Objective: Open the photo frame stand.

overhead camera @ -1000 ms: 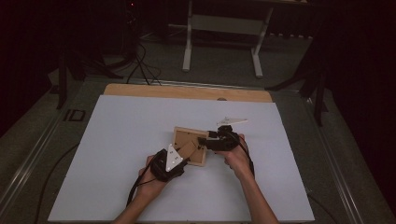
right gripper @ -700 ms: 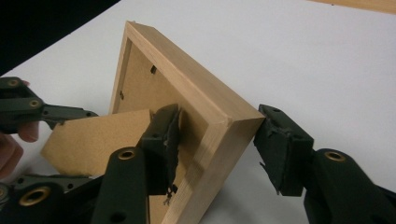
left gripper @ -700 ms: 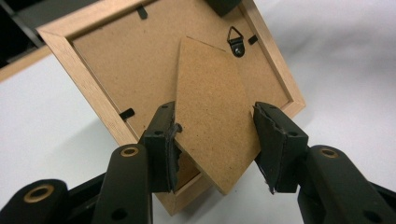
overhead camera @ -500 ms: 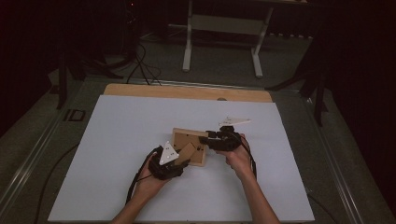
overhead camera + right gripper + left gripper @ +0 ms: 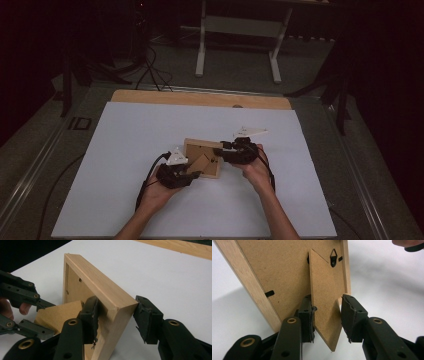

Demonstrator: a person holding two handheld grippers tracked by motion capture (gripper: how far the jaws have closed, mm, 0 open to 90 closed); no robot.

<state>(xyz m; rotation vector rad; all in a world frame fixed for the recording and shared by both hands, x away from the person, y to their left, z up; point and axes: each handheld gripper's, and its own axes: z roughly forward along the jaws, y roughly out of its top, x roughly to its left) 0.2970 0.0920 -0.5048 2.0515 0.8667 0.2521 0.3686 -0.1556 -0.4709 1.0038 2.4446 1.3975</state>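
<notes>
Low in the middle of the high view, a wooden picture frame (image 5: 202,157) lies back-up on the white bench (image 5: 125,140). The left tongs (image 5: 327,315), just closing, straddle its fibreboard stand (image 5: 324,302), one pad touching. The right tongs (image 5: 116,315) stand open astride the frame's corner.

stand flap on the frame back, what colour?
Plain brown fibreboard, like the frame back; the stand flap shows best in the left gripper view.

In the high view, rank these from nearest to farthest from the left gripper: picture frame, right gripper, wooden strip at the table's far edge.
1. Picture frame: right at the left gripper, its stand between the jaws.
2. Right gripper: at the frame's opposite side.
3. Wooden strip: far table edge.
</notes>
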